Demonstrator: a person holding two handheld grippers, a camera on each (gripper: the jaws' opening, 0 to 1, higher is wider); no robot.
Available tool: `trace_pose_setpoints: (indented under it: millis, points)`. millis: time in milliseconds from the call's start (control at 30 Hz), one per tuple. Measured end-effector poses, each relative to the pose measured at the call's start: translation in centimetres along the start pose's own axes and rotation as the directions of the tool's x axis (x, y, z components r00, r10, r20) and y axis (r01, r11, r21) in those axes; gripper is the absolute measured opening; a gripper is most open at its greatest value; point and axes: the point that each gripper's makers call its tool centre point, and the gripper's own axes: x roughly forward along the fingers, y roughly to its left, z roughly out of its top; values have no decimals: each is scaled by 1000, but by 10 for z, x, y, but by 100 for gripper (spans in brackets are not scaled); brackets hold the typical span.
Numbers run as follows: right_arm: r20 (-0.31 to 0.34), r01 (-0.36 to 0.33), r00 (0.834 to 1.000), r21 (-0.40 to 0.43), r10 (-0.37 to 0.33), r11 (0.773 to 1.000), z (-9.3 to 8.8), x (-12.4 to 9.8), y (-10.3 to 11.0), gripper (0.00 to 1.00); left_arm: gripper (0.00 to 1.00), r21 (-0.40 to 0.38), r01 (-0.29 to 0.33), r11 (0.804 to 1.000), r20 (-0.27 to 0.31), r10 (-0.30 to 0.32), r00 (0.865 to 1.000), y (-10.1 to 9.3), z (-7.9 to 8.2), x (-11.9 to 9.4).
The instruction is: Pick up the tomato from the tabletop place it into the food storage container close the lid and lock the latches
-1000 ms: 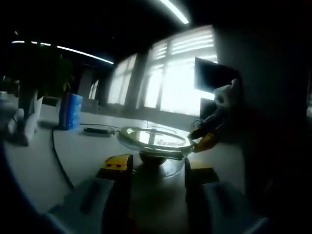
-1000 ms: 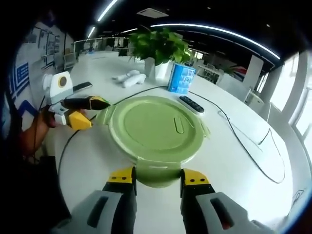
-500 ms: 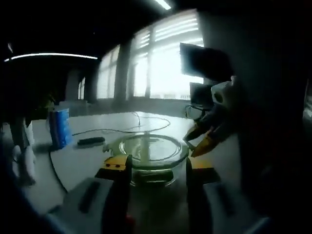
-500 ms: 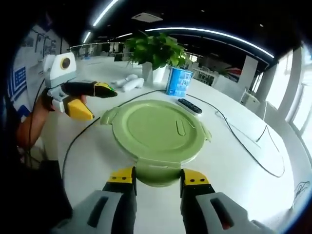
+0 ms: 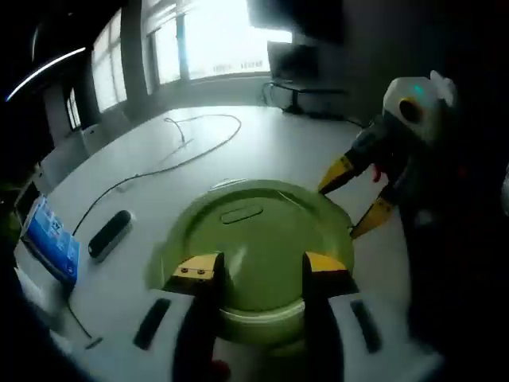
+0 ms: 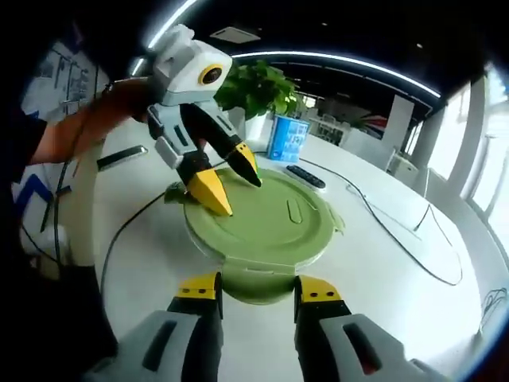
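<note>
white table, lidded green container, both claws agape: left claw above lid, right claw astride latch

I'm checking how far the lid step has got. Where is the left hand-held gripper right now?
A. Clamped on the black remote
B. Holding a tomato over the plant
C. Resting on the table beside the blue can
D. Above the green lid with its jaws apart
D: in the right gripper view the left hand-held gripper hangs over the green lid with its yellow tips spread.
</note>
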Motion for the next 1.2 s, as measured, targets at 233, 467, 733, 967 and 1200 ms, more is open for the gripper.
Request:
trace_pose_setpoints:
  millis: [233,467,733,967,1200]
  points:
    - [46,-63,997,-30,64,998,2,1,-1,33,48,60,73,996,-42,-71,997,-7,0,11]
    - [189,-124,975,40,114,991,21,-26,-24,37,56,77,93,993,-148,-81,986,-3,-2,13]
    - [114,-340,927,-144,357,929,58,-6,-15,41,55,112,151,982,-242,-121,963,-2,-9,5]
    - [-129,-478,878,-295,461,827,57,45,-11,46,57,102,176,979,-230,-148,962,4,-12,8]
    - [-244,-593,800,-186,548,783,53,67,-2,61,57,118,200,973,-239,-168,956,9,-8,15]
